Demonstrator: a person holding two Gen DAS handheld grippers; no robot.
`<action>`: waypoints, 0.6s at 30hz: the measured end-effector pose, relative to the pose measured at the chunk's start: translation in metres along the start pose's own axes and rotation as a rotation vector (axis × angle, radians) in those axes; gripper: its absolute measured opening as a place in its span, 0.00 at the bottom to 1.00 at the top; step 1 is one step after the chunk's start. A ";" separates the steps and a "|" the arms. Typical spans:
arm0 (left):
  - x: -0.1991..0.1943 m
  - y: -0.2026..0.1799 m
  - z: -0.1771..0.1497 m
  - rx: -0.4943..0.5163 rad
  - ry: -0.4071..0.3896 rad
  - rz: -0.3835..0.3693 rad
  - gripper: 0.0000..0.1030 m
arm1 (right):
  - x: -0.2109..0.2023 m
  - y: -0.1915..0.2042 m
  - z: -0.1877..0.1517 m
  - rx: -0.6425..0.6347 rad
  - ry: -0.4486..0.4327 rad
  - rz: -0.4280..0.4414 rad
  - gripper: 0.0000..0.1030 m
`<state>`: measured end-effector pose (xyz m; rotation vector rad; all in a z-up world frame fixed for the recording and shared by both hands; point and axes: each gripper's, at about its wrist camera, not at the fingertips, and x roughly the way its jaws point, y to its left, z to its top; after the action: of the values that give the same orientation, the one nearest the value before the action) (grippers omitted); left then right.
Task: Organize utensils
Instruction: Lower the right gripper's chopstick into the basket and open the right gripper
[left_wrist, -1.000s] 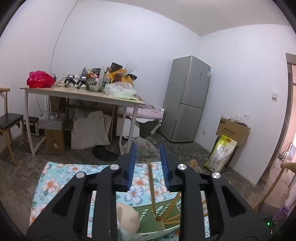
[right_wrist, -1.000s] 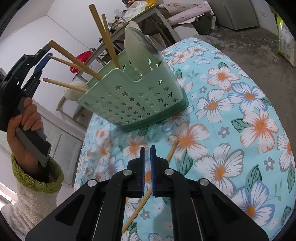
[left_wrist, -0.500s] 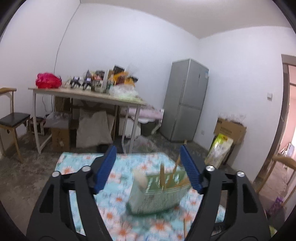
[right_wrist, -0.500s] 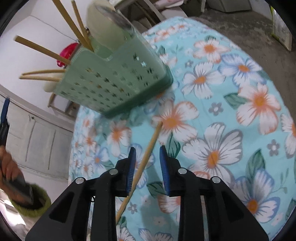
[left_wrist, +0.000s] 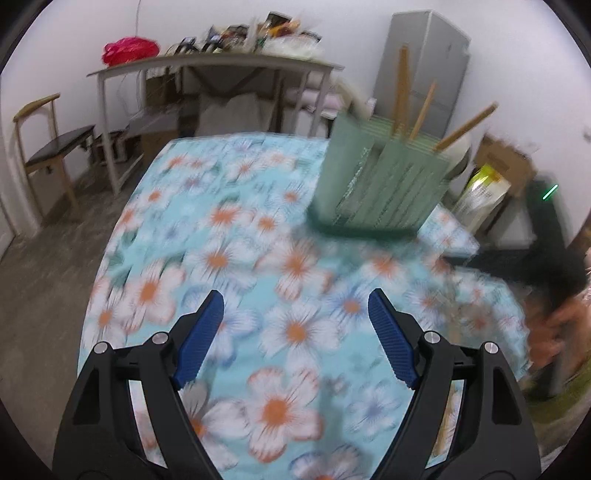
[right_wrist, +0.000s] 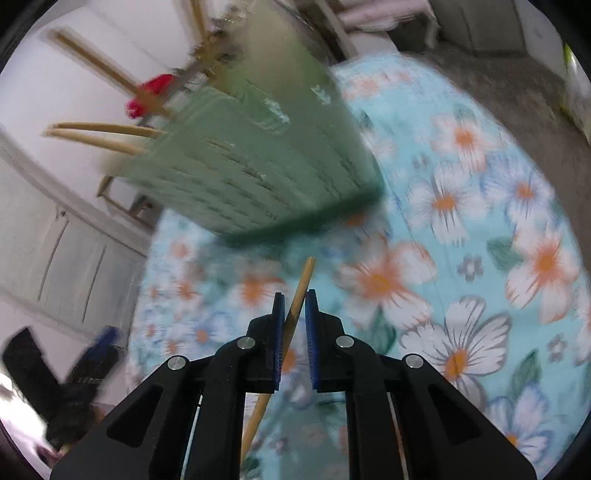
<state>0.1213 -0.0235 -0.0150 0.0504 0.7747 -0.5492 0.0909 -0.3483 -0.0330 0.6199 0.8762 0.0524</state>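
Note:
A green perforated utensil holder (left_wrist: 380, 181) stands on the floral tablecloth (left_wrist: 229, 258) with several wooden chopsticks (left_wrist: 402, 88) in it. It also shows in the right wrist view (right_wrist: 258, 162). My left gripper (left_wrist: 295, 332) is open and empty above the cloth, short of the holder. My right gripper (right_wrist: 294, 306) has its blue pads narrowly apart around a loose chopstick (right_wrist: 295, 306) that lies on the cloth just in front of the holder. I cannot tell if the pads press on it. Both views are blurred by motion.
A cluttered side table (left_wrist: 221, 62), a wooden chair (left_wrist: 48, 144) and a grey fridge (left_wrist: 436, 62) stand behind the floral table. The left gripper and hand (right_wrist: 66, 376) show at the lower left of the right wrist view.
My left gripper opened wide and drew back and down from the holder. My right gripper opened, moved over the loose chopstick, and its pads have narrowed around it.

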 end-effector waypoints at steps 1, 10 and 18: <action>0.003 0.004 -0.005 -0.009 0.016 0.011 0.74 | -0.011 0.009 0.003 -0.031 -0.023 0.007 0.09; 0.007 0.001 -0.015 -0.041 0.056 -0.003 0.74 | -0.122 0.087 0.051 -0.300 -0.373 0.040 0.06; 0.003 -0.004 -0.014 -0.029 0.041 -0.004 0.75 | -0.166 0.127 0.100 -0.438 -0.622 -0.002 0.06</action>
<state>0.1120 -0.0246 -0.0266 0.0333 0.8233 -0.5421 0.0820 -0.3405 0.1988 0.1960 0.2443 0.0435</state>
